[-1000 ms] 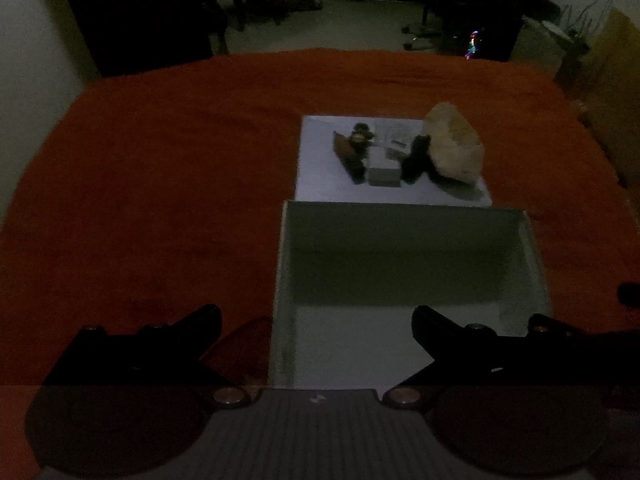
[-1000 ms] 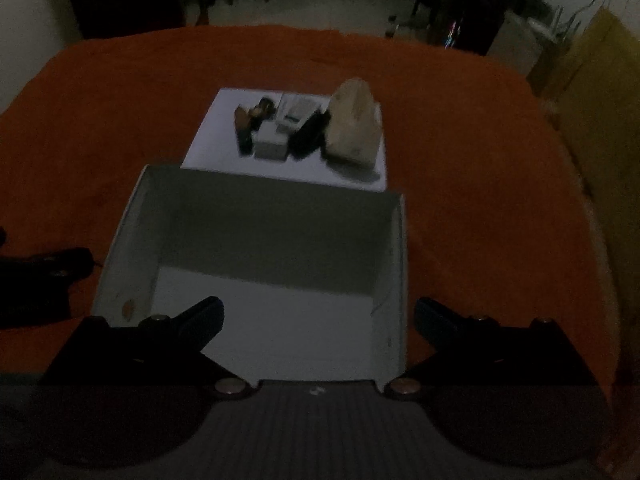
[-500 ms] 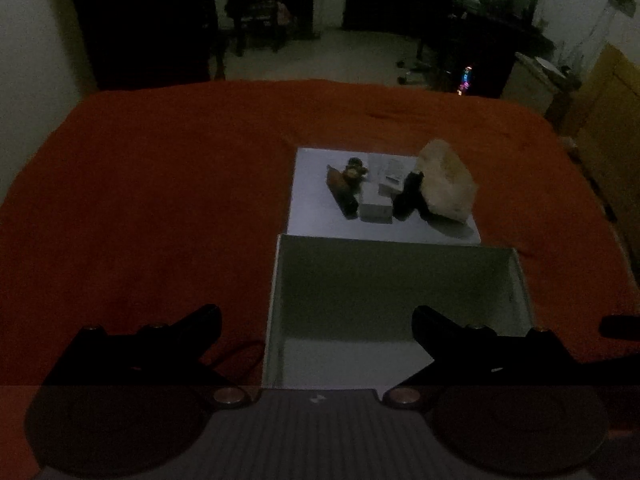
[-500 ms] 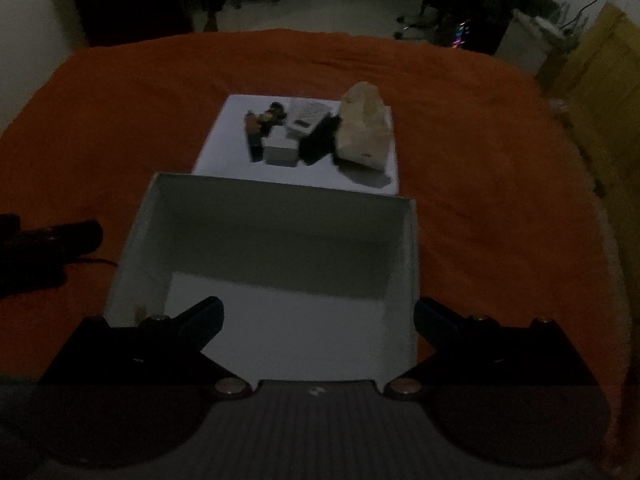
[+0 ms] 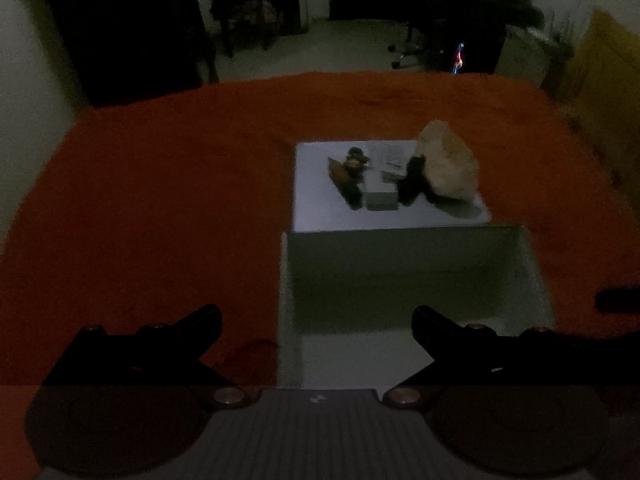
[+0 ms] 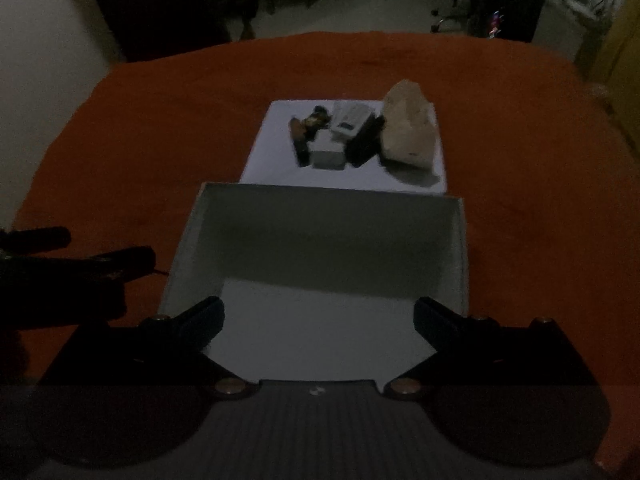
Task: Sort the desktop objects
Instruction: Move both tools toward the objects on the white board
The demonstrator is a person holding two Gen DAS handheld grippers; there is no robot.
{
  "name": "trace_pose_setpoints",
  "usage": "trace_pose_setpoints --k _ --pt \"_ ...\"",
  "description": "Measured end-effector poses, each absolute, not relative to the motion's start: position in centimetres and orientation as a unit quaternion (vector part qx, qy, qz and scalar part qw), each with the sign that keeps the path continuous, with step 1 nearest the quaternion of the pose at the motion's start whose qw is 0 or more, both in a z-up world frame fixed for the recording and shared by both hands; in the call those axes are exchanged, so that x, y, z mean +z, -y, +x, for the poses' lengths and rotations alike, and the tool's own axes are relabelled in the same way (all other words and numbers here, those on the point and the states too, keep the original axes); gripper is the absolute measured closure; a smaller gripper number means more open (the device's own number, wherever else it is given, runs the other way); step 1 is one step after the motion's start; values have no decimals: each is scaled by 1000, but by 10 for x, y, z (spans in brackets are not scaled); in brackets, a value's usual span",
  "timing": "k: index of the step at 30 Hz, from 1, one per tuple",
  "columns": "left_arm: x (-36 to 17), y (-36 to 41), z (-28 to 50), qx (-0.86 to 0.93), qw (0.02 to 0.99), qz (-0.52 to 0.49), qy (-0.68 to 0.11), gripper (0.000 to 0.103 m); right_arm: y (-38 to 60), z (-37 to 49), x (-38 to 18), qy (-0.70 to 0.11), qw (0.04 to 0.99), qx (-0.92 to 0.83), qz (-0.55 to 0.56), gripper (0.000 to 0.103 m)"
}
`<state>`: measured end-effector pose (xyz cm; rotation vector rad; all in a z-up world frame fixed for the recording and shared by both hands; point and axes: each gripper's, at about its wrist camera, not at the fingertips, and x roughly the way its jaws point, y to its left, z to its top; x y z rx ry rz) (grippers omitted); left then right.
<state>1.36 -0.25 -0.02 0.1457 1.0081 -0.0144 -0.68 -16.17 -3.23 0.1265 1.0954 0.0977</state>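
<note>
An open white box [image 5: 404, 252] [image 6: 320, 216] lies on the orange cloth, empty. Behind it a white sheet [image 5: 316, 200] [image 6: 272, 156] carries a cluster of small objects: a beige crumpled bag [image 5: 448, 164] [image 6: 408, 132], a black device [image 5: 412, 180] [image 6: 362, 140], a small grey box [image 5: 380, 198] [image 6: 328, 156], a brown-and-black stick [image 5: 344, 180] [image 6: 298, 140] and a white card [image 6: 350, 116]. My left gripper [image 5: 316, 320] is open and empty over the box's near left wall. My right gripper [image 6: 318, 316] is open and empty over the box's near end.
The orange cloth [image 5: 160, 200] covers the whole table. The left gripper shows as a dark shape at the left edge of the right wrist view [image 6: 60, 272]. Beyond the table are a dark room, a chair [image 5: 240, 8] and a yellowish board [image 5: 604, 80] at the right.
Both grippers have pulled back and tilted up, so the box and the objects sit farther away in both views. Both stay open and empty.
</note>
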Motion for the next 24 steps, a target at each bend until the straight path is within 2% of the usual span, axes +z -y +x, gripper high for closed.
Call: trace_pose_setpoints --k 3,7,19,24 --pt "-1 9 18 -4 877 98 -469 0 169 -4 -32 -510 857 37 64 1" --pt "4 3 36 -16 880 72 -470 0 181 9 -33 -514 856 23 59 1" --pt "-13 -5 131 -16 880 60 -471 0 222 70 -29 -450 892 27 30 0" --pt "-26 -5 175 -7 881 59 -470 0 246 114 -42 -462 886 15 38 0"
